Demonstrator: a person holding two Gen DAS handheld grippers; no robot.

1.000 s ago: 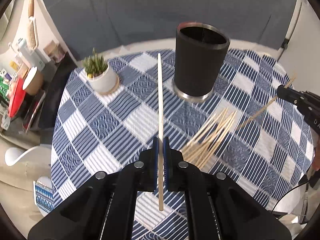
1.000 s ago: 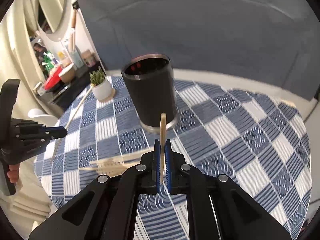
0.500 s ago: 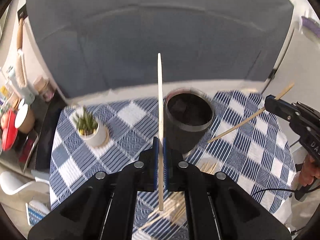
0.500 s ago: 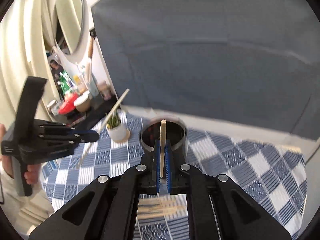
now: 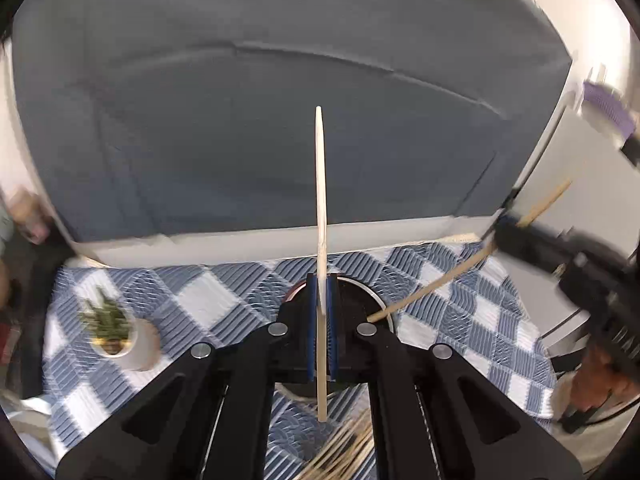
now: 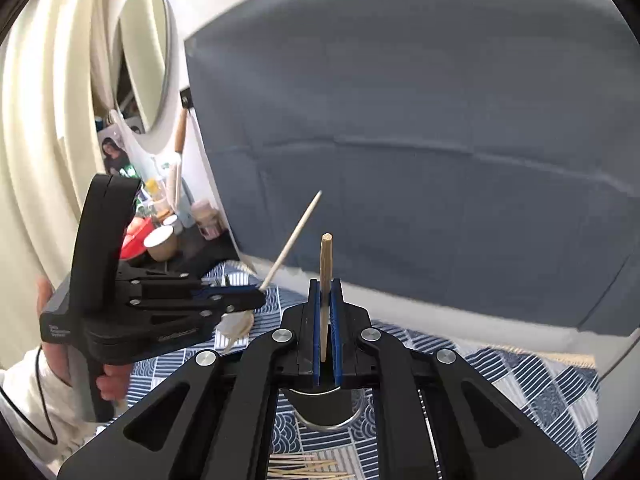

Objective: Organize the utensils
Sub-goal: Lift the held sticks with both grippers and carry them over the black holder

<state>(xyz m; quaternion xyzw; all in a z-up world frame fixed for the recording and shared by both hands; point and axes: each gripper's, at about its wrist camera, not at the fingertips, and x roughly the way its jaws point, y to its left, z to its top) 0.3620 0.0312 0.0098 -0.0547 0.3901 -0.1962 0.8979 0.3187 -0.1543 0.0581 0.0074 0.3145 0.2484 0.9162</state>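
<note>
Small pale lettering is printed on the side of the left tongs (image 6: 244, 300), at the lower left of the right wrist view, but it cannot be read.

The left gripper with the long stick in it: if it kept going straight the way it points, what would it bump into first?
Most likely the black cup, just beyond and below the left gripper, shut on a chopstick. The right gripper's chopstick also slants toward the cup's rim, and depth is hard to judge.

Chopstick (image 5: 321, 184) showing pale, smooth wood. Holder (image 6: 325, 408) appearing matt black, with a shiny metal base ring. Bench cloth (image 5: 208, 292) looking quilted, ribbed fabric. Left hand-held gripper (image 5: 320, 320) presenting matt black plastic.
</note>
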